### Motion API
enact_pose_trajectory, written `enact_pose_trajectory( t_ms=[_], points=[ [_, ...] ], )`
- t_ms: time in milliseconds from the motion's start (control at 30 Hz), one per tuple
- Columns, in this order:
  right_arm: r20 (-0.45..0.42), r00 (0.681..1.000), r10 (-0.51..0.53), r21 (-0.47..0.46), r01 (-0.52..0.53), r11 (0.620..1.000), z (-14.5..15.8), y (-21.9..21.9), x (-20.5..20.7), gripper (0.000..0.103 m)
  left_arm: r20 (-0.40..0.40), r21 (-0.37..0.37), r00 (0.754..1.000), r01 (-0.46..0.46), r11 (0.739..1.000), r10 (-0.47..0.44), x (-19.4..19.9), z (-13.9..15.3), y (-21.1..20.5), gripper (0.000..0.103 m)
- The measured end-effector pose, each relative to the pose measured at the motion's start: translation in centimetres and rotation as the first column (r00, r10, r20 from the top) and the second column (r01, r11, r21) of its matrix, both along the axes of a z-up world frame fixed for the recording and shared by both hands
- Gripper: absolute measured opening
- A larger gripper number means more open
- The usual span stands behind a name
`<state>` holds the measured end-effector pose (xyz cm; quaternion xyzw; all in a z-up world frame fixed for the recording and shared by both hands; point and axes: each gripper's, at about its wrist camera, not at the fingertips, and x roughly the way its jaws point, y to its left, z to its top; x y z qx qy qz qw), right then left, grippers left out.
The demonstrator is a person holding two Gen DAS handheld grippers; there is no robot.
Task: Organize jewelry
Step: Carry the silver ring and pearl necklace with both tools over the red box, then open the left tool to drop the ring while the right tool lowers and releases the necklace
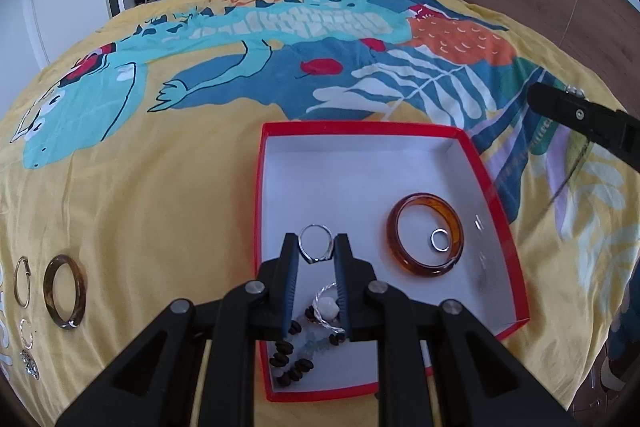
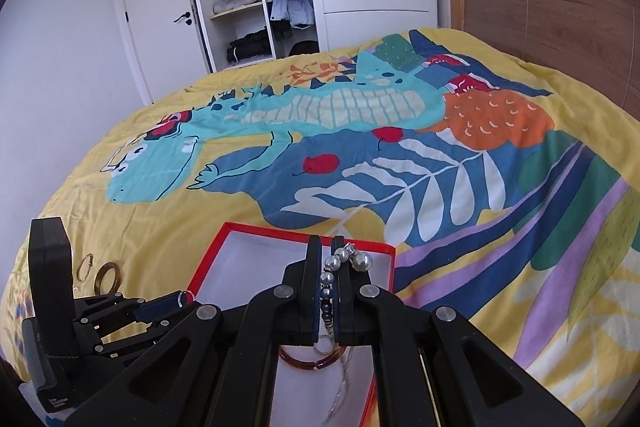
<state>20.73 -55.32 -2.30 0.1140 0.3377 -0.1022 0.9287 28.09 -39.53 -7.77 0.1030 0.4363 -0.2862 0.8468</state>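
While the left gripper (image 1: pixel 316 247) hangs over the red box (image 1: pixel 496 211), its two fingers clamp a silver ring (image 1: pixel 316 243) between the blue pads; the ring stands upright above the white floor of the box, near the box's left wall. Below the fingers, at the near left corner of the box, lies a beaded bracelet (image 1: pixel 296 359) of dark and pale beads, with a thin silver piece and a white stone on top of it; toward the right wall rests an amber bangle (image 1: pixel 425 234), flat on the floor, with a small silver ring (image 1: pixel 439 239) lying inside its loop; a small silver item lies just beside the right wall, too small to identify.

The right gripper (image 2: pixel 328 255) is closed on a pearl strand (image 2: pixel 334 265); the strand runs along the narrow gap between the fingers, and its largest pearls spill over the right fingertip, above the far edge of the box (image 2: pixel 208 259); the amber bangle (image 2: pixel 310 361) shows beneath this gripper.

On the yellow bedspread (image 1: pixel 140 187), well apart from the box toward the bed's left edge, lie a brown bangle (image 1: pixel 65 291), a thin gold hoop (image 1: pixel 22 281) just beside it, and a silver pendant piece (image 1: pixel 29 351) nearer the camera; none of these touches the box.
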Motion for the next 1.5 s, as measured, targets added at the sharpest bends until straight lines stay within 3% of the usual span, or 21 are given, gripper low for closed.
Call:
enact_pose_trajectory(
  t_ms=[433, 900, 1233, 1333, 1500],
  points=[
    [-0.017, 1.000, 0.001, -0.023, -0.001, 1.000, -0.9, -1.1, 4.1, 0.004, 0.000, 0.013, 1.000, -0.001, 1.000, 0.001, 2.5, -0.3, -1.8, 0.017],
    [-0.169, 0.986, -0.007, 0.052, 0.016, 0.999, -8.9, -2.4, 4.9, 0.005, -0.026, 0.075, 0.999, -0.023, 0.997, 0.025, 2.9, -3.8, -2.4, 0.017],
    [-0.228, 0.973, 0.029, 0.064, -0.014, 0.998, -11.1, -2.1, 5.3, 0.005, 0.000, 0.094, 1.000, -0.021, 0.995, 0.021, 2.2, -4.9, -2.6, 0.017],
    [-0.240, 0.970, 0.031, 0.055, -0.018, 0.998, -11.3, -2.0, 5.4, 0.007, 0.006, 0.094, 1.000, -0.017, 0.995, 0.016, 2.2, -4.9, -2.6, 0.017],
    [-0.242, 0.969, 0.042, 0.038, -0.034, 0.999, -11.1, -1.5, 5.6, 0.021, 0.002, 0.090, 1.000, -0.017, 0.996, 0.017, 2.1, -4.8, -2.6, 0.017]
  ],
)
